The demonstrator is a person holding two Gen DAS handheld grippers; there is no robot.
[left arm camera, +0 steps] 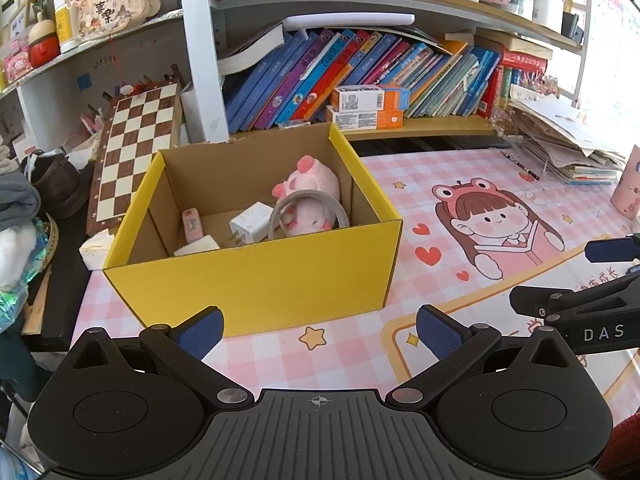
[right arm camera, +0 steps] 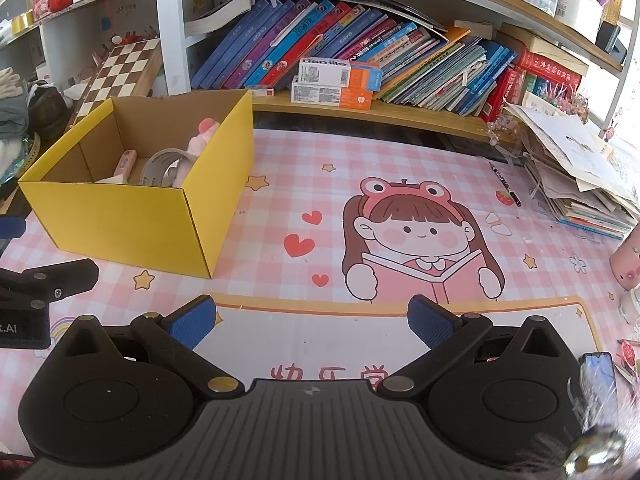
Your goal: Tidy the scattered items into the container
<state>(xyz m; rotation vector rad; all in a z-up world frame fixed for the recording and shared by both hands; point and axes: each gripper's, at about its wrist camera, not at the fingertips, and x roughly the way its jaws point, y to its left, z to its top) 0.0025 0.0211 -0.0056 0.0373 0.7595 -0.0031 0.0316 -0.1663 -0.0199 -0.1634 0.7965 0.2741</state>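
Chessboard (left arm camera: 132,148): leans against the shelving, just behind the box's left rear corner.

Yellow cardboard box (left arm camera: 256,280): open-topped, standing on the pink checked desk mat (left arm camera: 400,208) at its left end. Contents, left to right:
- pink eraser-like block (left arm camera: 191,222), against the left wall;
- white charger plug (left arm camera: 251,224), mid-floor, prongs toward the near wall;
- roll of tape (left arm camera: 308,210), on edge, resting against the plush;
- pink plush pig (left arm camera: 310,188), in the right rear corner.

Left gripper (left arm camera: 319,330): jaws spread wide, nothing between the blue pads, hovering near the box's front wall.

Right gripper (right arm camera: 311,318): jaws likewise parted and empty, over the mat's yellow-bordered panel, to the right of the box.

Cartoon girl print (right arm camera: 416,240): centre of mat.

Pen (right arm camera: 505,184): on the mat near the paper stack (right arm camera: 576,168), far right.

Pink cup (right arm camera: 630,260): right edge.
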